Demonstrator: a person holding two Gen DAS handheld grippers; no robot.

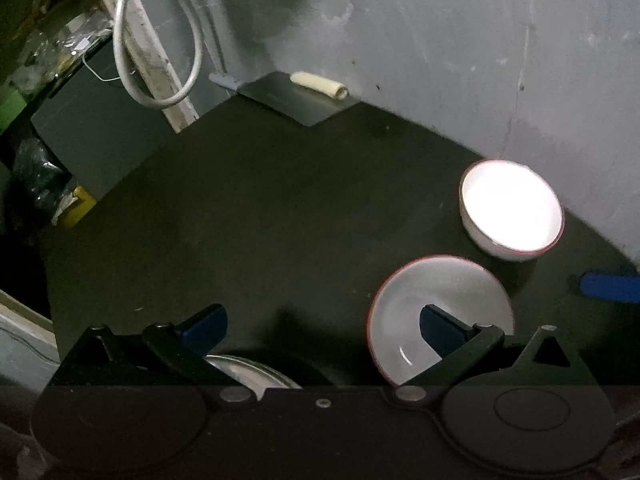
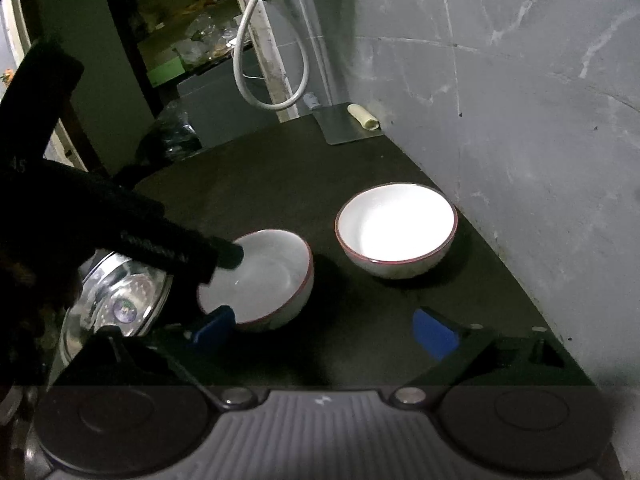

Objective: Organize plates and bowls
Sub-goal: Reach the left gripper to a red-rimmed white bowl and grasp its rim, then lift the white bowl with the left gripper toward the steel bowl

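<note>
Two white bowls with red rims stand on the dark counter. The near bowl (image 1: 444, 300) (image 2: 264, 276) lies under my left gripper (image 1: 324, 322), which is open, its right finger over the bowl's inside. The far bowl (image 1: 512, 208) (image 2: 396, 228) stands by the wall, brightly lit. A steel plate (image 1: 248, 370) (image 2: 116, 296) lies left of the near bowl, partly hidden by the left gripper. My right gripper (image 2: 324, 330) is open and empty, low over the counter just right of the near bowl. Its blue fingertip (image 1: 612, 286) shows in the left wrist view.
A grey wall (image 2: 500, 100) borders the counter on the right. A metal sheet (image 1: 292, 98) with a pale roll (image 1: 320, 85) lies in the far corner. A white hose (image 1: 160, 40) hangs at the back. Clutter and a dark box (image 1: 96, 120) stand at the left.
</note>
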